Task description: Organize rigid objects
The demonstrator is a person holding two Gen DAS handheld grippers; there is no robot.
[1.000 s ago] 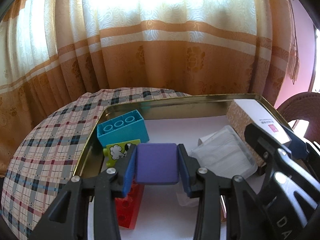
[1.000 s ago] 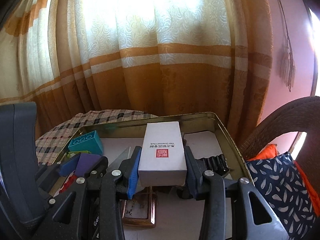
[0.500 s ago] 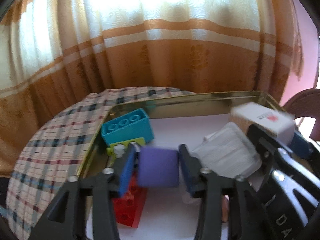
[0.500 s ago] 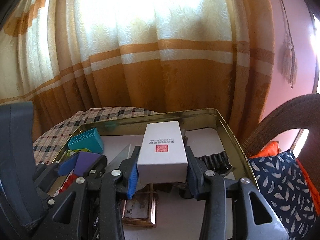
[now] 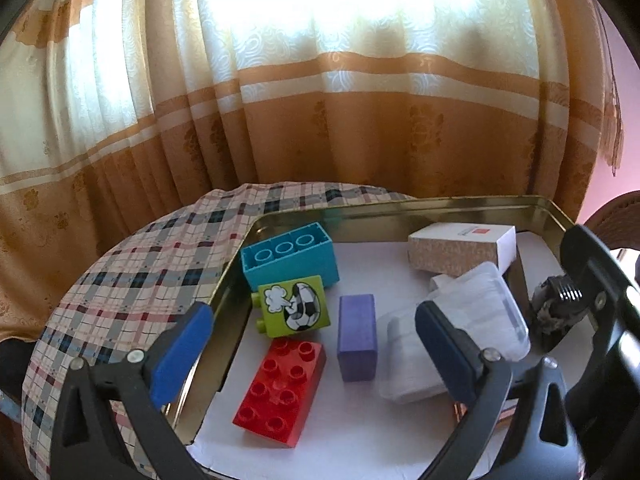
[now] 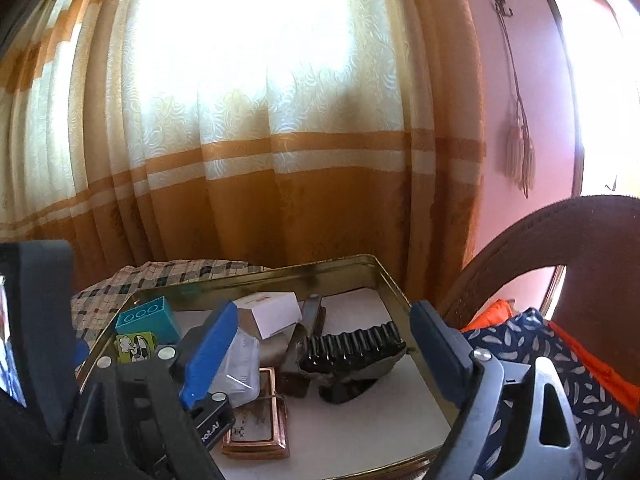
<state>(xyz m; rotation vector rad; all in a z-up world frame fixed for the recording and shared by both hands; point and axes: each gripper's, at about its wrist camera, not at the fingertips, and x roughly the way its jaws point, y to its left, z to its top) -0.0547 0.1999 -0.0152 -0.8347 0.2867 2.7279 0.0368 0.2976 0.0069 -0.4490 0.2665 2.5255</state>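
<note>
1. Left wrist view: a gold metal tray with a white floor sits on a plaid cloth, in front of a cream and orange striped curtain lit from behind.
2. No brand shows here; a green block bears a football picture, and a white box has a small red mark too small to read.
3. The purple block lies flat on the tray floor, its long side running from near to far, between a red studded brick and a clear plastic case. A teal brick lies on its side in the far left corner.
4. The left gripper has just been opening; its jaws stand wide apart, with the purple block between them but untouched.
5. Right wrist view: the same tray, the curtain, a pink wall with a hanging tassel, and a wicker chair with a dark patterned cushion.
6. The white box lies on its side towards the tray's far wall, its long axis running left to right, its red print unreadable.
7. The right gripper has just been opening; its jaws are spread, gripping nothing, with a black ribbed object lying beyond them.
8. A copper-rimmed flat case lies at the near edge; its lettering is too faint to read.
</note>
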